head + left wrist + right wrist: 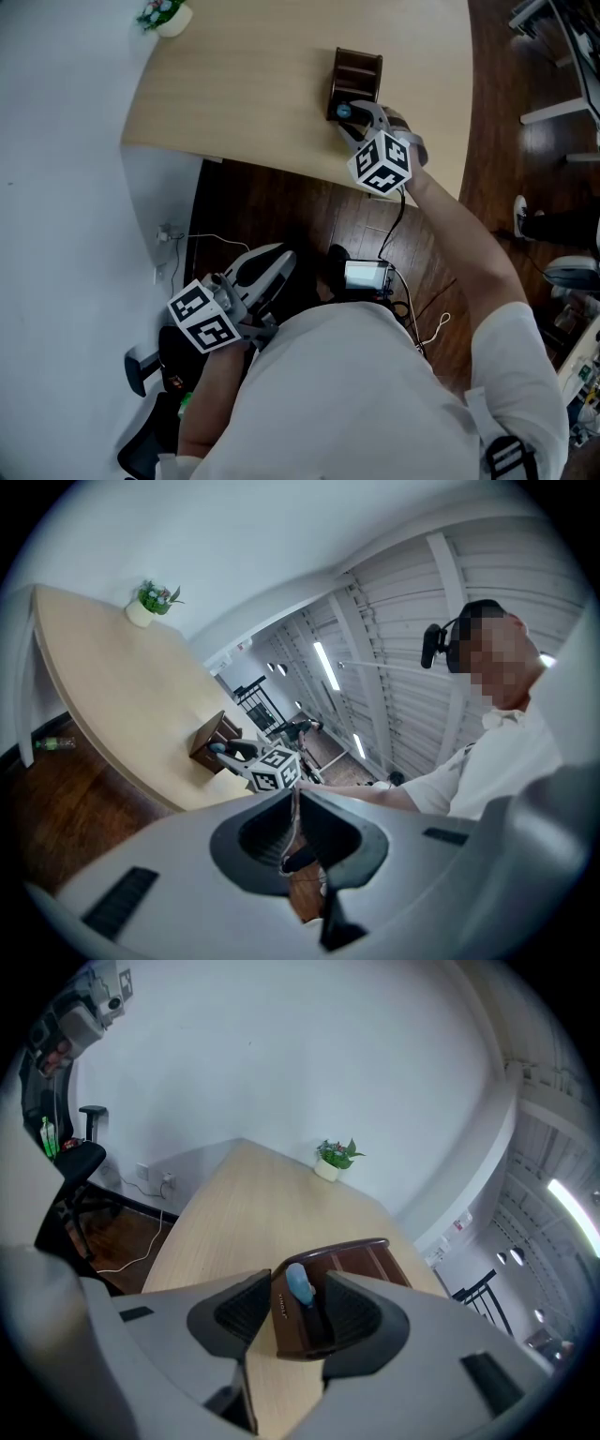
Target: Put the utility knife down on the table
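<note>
Holding my right claw [298, 1297] wide over the pale surface [253, 1204], I see the knife [300, 1283] between its jaws, upright in the brown holder [366, 1258]. My left claw [292, 796] is closed, empty, off the surface over dark floor [66, 799].

Utility knife [298, 1283] — its lower end hidden inside the brown holder [375, 1262].
</note>
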Tool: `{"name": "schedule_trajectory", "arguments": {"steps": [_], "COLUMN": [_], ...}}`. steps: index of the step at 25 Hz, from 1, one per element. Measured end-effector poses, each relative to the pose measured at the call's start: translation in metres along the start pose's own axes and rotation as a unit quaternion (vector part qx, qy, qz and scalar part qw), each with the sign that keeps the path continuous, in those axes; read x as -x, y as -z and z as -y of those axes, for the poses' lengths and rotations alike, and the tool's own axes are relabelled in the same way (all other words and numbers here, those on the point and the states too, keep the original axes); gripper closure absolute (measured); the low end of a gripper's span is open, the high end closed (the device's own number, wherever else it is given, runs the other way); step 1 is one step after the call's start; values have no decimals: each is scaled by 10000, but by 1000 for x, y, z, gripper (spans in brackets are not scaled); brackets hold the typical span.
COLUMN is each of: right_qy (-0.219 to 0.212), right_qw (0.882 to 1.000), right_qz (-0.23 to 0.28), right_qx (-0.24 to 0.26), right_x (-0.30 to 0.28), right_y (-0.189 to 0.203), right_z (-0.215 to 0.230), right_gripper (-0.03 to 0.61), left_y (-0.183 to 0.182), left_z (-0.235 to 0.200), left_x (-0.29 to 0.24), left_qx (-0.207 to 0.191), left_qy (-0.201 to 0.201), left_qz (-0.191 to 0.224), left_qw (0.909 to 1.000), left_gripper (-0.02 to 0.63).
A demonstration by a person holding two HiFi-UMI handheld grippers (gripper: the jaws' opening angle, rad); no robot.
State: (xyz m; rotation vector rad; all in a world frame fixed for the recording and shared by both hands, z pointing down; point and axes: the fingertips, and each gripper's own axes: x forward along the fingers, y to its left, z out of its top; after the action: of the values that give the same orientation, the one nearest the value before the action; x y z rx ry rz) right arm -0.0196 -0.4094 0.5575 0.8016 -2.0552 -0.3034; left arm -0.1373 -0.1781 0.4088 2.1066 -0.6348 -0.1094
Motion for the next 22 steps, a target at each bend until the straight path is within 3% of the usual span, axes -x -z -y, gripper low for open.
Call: {"name": "schedule_trajectory", "arguments": {"steps": [8, 15, 22], "right_qy": [187, 362, 183], "right_qw": [9997, 9975, 9919], "right_qz": [0, -108, 139], "right_qx": [-128, -602, -1248], "right_x": [31, 56, 132], "right_y": [6, 16, 52], "right_z": [-1, -17, -18], "right_gripper": [419, 419, 419], "left_y": [-5, 5, 37], "left_z": [2, -8, 53], "left_x": [-3, 0, -41], "left_qx": [-116, -111, -314], "left_qy": [17, 117, 134], "left_qz": [126, 118, 55], "left_qw": [9999, 9998, 9994], "left_gripper": [609, 609, 609]}}
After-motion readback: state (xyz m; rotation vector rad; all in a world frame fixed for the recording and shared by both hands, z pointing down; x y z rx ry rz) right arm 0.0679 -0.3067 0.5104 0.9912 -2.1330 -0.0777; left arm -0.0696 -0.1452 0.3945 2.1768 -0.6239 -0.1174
